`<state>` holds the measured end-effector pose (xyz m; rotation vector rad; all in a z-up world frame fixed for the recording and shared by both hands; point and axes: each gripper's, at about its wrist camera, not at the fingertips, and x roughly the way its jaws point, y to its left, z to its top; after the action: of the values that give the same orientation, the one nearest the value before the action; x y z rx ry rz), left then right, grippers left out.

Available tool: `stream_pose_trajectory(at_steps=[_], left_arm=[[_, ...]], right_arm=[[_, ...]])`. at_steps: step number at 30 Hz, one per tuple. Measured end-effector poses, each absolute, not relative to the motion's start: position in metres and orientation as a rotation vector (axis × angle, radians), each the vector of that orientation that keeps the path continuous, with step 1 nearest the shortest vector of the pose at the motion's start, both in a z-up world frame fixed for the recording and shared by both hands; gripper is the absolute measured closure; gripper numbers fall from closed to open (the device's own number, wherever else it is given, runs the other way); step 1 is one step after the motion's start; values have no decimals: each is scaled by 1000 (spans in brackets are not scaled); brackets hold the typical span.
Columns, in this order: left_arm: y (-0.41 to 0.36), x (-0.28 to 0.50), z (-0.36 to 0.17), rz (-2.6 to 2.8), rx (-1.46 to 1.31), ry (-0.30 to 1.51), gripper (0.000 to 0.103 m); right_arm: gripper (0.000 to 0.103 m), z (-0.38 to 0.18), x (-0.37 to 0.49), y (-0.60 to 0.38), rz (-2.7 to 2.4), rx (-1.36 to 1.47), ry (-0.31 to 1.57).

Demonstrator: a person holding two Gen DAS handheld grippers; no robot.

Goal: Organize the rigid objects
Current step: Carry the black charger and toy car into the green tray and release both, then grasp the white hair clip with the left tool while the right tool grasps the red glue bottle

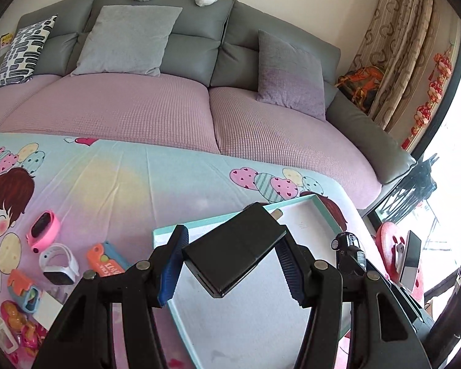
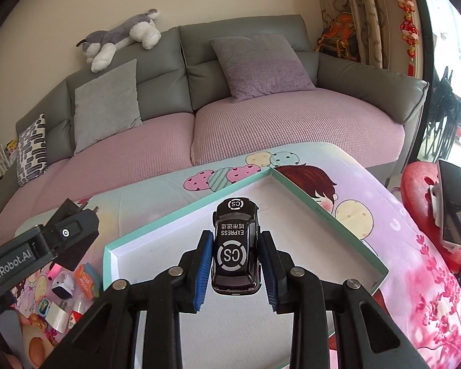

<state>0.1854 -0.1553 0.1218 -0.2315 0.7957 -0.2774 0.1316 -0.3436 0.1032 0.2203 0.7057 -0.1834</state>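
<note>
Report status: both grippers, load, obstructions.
Left gripper shut on black box. Right gripper shut on toy car. Both over teal tray; tray bare.

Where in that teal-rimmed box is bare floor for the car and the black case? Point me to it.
The box floor is bare throughout: open white cardboard from the far corner down to the near rim, and nothing lies in it. The toy car and black case hang above it. The crowded spot is the tablecloth left of the box, where the watches and small toys cluster.
</note>
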Motion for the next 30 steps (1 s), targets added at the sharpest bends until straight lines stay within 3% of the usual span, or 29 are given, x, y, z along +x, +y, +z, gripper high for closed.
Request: stream_pose_trajectory(at_steps=[13,25,27,30], left_arm=[[-203,201,83,-256,-168,894,43],[-193,199,77,-161,-170,926,40],[-187,199,77,-140,-180,927,33],[-176,197,78,-107,-197,919,32]], right_arm=[[70,63,139,-386,-235,299,835],[70,57,141,-386,-231,288,873],[66,58,141,-385,-237,281,876],[52,60,141,-384,-244,268,874]])
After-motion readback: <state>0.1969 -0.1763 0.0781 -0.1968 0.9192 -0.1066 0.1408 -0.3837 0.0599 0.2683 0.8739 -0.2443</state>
